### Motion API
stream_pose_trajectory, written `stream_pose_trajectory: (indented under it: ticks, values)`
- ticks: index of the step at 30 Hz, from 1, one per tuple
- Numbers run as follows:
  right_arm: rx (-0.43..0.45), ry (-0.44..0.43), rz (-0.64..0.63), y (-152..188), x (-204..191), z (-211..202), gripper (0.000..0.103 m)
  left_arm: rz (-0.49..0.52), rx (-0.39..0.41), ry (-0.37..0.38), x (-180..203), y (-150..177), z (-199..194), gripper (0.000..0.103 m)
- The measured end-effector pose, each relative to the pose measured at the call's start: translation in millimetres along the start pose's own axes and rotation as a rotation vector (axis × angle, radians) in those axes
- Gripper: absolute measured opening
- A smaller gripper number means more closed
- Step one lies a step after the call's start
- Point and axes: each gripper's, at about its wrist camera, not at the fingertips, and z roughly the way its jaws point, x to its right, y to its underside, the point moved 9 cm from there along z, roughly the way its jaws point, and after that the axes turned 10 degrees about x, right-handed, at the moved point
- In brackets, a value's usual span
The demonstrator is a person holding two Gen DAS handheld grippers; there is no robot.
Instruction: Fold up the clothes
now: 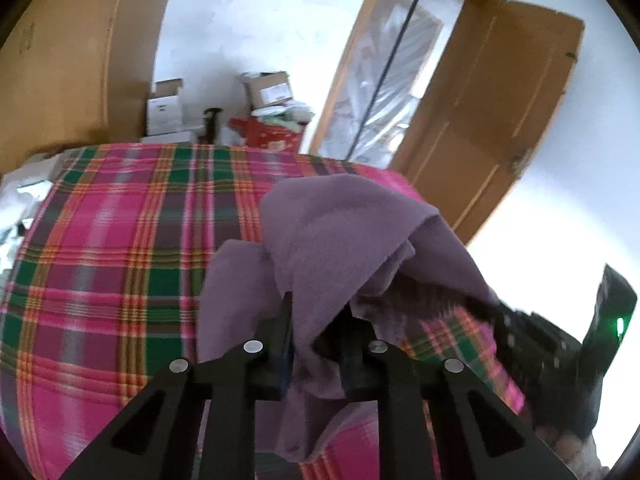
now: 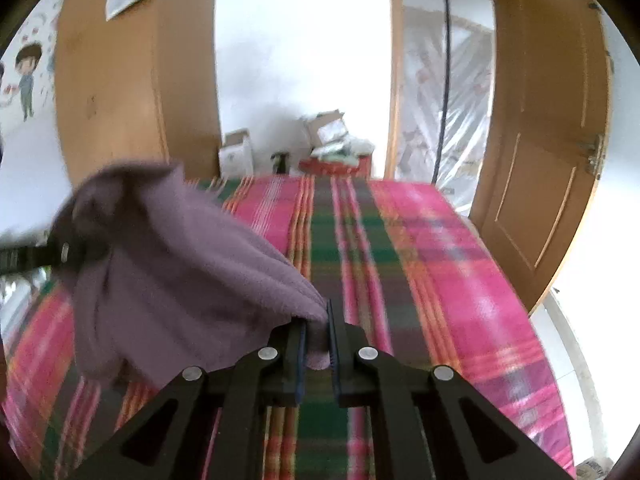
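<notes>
A purple fleece cloth (image 1: 340, 236) hangs bunched above a bed with a pink and green plaid cover (image 1: 112, 248). My left gripper (image 1: 318, 320) is shut on one part of the cloth, which drapes over and between its fingers. The right gripper appears at the right of the left wrist view as a blurred black shape (image 1: 552, 344) under the cloth's other end. In the right wrist view my right gripper (image 2: 317, 320) is shut on a corner of the purple cloth (image 2: 172, 264), which stretches left to the other gripper (image 2: 60, 252).
The plaid bed (image 2: 440, 264) fills the lower half of both views. Behind it stand cardboard boxes (image 1: 268, 88), a red bag (image 1: 268, 134) and a wooden wardrobe (image 1: 72, 52). An open wooden door (image 2: 548, 152) stands to the right, beside a plastic-covered doorway (image 2: 440, 88).
</notes>
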Motion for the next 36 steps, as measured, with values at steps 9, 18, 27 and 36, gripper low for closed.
stream_pose_trajectory:
  ticks: [9, 18, 27, 36]
  values:
    - [0.148, -0.099, 0.054, -81.0, -16.3, -5.3, 0.010, 0.070, -0.002, 0.192, 53.5, 20.5, -20.6, 0.017]
    - [0.203, -0.385, 0.077, -115.5, -92.1, -1.3, 0.010, 0.054, 0.000, 0.155, 26.5, 38.5, -46.3, 0.016]
    - [0.005, -0.636, 0.059, -77.7, -162.4, 24.8, 0.010, -0.074, 0.014, 0.053, -33.9, 40.9, -62.1, 0.016]
    - [-0.163, -0.686, 0.026, -25.1, -176.1, 22.3, 0.014, -0.108, 0.020, 0.039, -51.6, 27.4, -50.5, 0.026]
